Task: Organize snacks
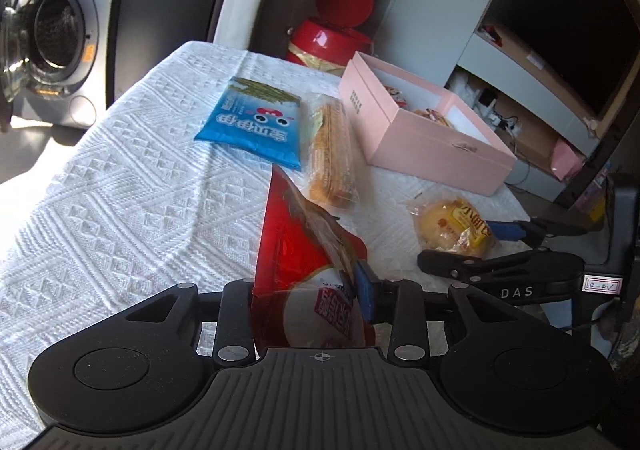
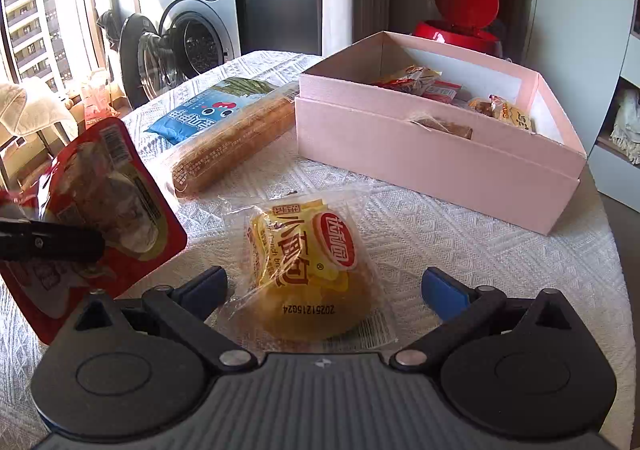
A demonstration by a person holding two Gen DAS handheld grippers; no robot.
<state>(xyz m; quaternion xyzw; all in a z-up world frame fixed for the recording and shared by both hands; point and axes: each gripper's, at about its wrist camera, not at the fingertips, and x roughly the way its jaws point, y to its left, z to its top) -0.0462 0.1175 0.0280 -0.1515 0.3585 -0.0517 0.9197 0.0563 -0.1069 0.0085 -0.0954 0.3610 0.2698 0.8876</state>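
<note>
Two-handed, working over a table draped in a white textured tablecloth (image 1: 120, 190). Clamping a red snack pouch (image 1: 296, 242) narrowly in the left gripper (image 1: 308, 290), one blue pad (image 1: 366, 290) pressing against the pouch's side. Carrying that pouch tilted and raised clear of the cloth, its barcoded back showing in the right wrist view. Spreading the right gripper (image 2: 326, 286) wide and low over the cloth, straddling a yellow bun packet (image 2: 312, 262) without pinching it; bracketing the packet with a blue pad on either side, the left one just beside the clear wrapper, the right one well apart from it. Leaving two more snacks lying flat beyond the bun: a blue packet (image 1: 252, 122) and, just beside it, a long biscuit pack (image 1: 332, 154) in clear wrap. Keeping an open pink box (image 2: 420, 154) at the far right of the table, near the long pack's end, already containing several wrapped snacks. Showing, past the table, a red bin (image 1: 336, 34) with its lid up and a washing machine (image 1: 52, 38) with its door open.
</note>
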